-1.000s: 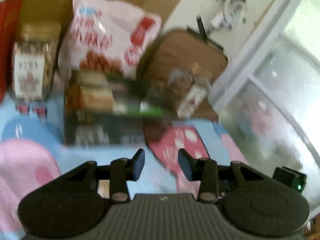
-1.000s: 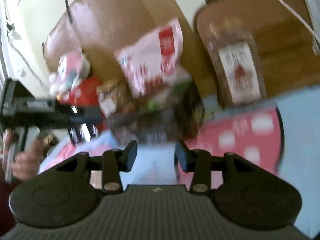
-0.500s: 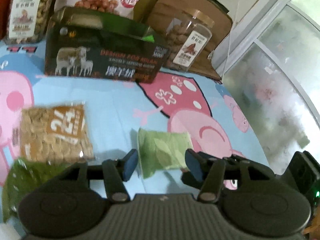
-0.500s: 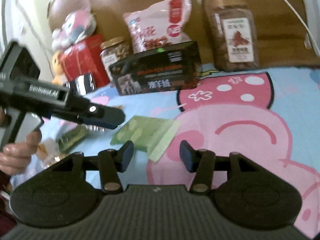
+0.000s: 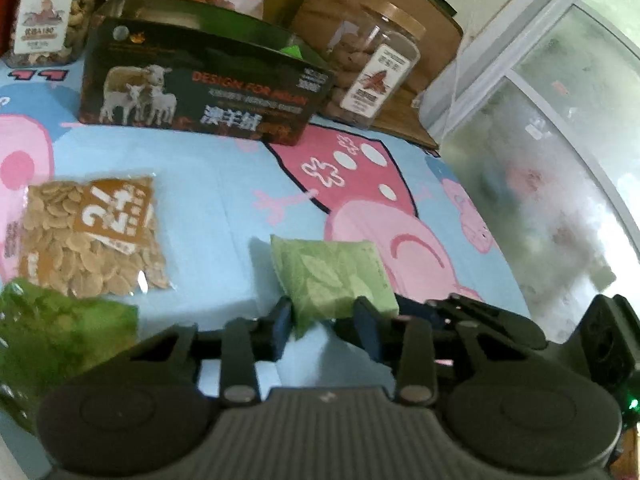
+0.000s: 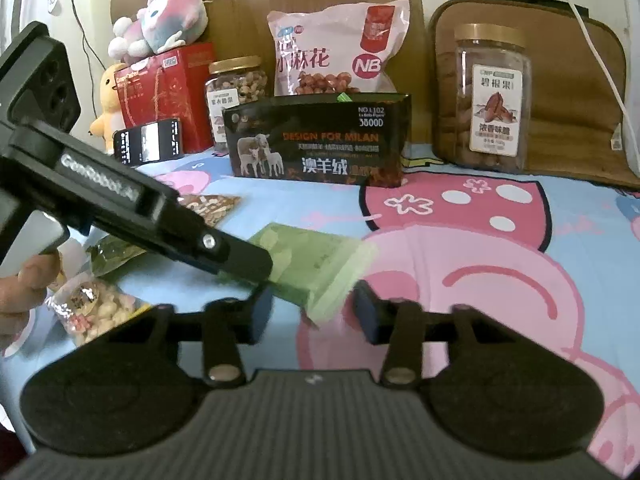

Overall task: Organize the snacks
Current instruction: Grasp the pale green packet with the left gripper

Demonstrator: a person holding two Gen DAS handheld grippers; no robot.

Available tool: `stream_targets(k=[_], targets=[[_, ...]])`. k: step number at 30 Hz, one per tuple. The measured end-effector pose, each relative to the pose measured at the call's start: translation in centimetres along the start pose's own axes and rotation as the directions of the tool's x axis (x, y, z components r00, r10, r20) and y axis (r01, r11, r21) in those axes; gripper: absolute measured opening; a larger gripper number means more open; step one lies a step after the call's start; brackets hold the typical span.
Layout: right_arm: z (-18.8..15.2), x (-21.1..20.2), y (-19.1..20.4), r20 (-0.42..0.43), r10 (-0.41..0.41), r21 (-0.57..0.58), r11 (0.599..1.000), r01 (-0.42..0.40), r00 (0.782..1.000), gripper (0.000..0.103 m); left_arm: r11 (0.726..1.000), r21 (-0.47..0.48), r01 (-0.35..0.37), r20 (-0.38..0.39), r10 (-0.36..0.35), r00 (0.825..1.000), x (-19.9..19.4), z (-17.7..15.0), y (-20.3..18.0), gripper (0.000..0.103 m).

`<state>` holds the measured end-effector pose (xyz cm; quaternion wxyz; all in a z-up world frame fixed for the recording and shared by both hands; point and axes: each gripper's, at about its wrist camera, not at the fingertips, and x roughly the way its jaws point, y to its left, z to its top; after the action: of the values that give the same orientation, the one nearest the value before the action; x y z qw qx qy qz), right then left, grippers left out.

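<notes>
A light green snack packet [image 5: 334, 276] lies flat on the blue cartoon bedsheet [image 5: 224, 200]; it also shows in the right wrist view [image 6: 316, 264]. My left gripper [image 5: 323, 326] is open, its fingers either side of the packet's near edge. My right gripper [image 6: 314, 312] is open just short of the packet's near corner. The left gripper's body [image 6: 132, 216] crosses the right wrist view and covers the packet's left end. A black open box [image 5: 200, 92] with sheep on it stands behind.
A packet of pale seeds [image 5: 88, 236] and a dark green packet [image 5: 52, 328] lie left. A nut packet [image 6: 92, 308] lies near the hand. Two nut jars [image 6: 490, 98], a pink bag [image 6: 332, 48], a red box [image 6: 164, 92] and a phone [image 6: 148, 144] line the back.
Both grippers have tilted down from the back row and moved in on the light green packet. The left fingers now straddle its near edge.
</notes>
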<state>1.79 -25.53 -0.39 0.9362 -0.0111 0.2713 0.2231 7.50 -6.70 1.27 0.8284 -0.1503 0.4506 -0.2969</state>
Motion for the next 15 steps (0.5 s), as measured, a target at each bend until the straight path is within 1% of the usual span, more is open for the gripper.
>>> stream_targets(k=[4, 11, 15], targets=[[-0.3, -0.5, 1.0, -0.001, -0.009, -0.051, 0.999, 0.009, 1.0, 0.032, 1.0, 0.028, -0.013, 0.004, 0.013, 1.0, -0.5, -0.7, -0.6, 0.033], [-0.9, -2.0, 1.8, -0.001, 0.024, -0.062, 0.998, -0.024, 1.0, 0.032, 1.0, 0.012, 0.007, 0.005, -0.007, 1.0, -2.1, -2.5, -0.4, 0.033], [-1.4, -2.6, 2.7, -0.014, 0.035, -0.081, 0.996, -0.036, 0.999, 0.032, 1.0, 0.021, -0.003, 0.005, 0.003, 1.0, -2.6, -3.8, -0.5, 0.034]])
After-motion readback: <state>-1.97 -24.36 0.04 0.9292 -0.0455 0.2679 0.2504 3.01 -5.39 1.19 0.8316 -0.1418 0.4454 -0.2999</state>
